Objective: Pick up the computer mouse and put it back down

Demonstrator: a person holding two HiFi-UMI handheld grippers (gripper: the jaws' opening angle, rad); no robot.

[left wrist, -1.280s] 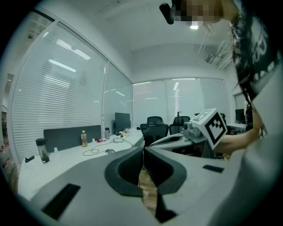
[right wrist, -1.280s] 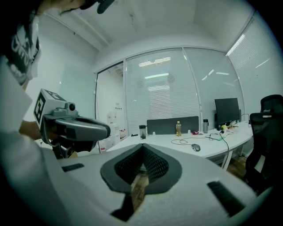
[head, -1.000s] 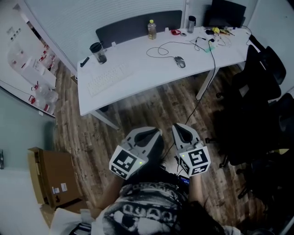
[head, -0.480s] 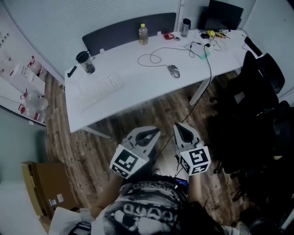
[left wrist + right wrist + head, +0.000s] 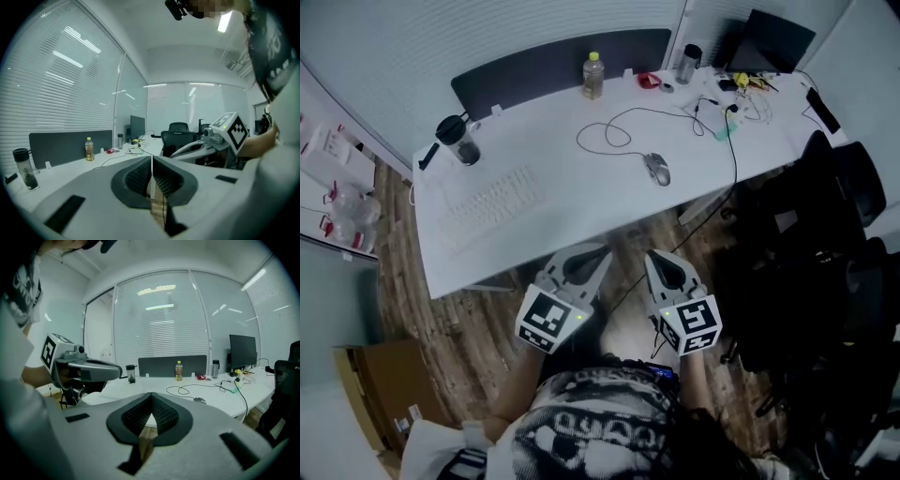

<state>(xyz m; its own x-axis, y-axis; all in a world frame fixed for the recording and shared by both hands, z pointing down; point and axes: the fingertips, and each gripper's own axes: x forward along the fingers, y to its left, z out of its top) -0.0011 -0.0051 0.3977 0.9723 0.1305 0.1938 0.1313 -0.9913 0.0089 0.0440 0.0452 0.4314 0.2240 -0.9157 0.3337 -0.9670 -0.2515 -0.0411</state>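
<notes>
Facing the white desk [image 5: 572, 202] with both grippers clenched and empty.
Left gripper [image 5: 591, 253] and right gripper [image 5: 657, 260] hover at its near edge; the computer mouse [image 5: 657, 170] rests on it, right of centre.

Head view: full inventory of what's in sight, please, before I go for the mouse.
desk: 1, white, centre
computer mouse: 1, grey, desk's right half
keyboard: 1, white, desk's left half
tumbler: 1, black lid, desk's far left corner
bottle: 1, yellowish, against partition
partition: 1, dark grey, desk's far edge
monitor: 1, black, far right corner
office chairs: at least two, black, right
cardboard box: 1, brown, lower left
left hand-held gripper: 1, grey, shut, near desk edge
right hand-held gripper: 1, grey, shut, beside it
</notes>
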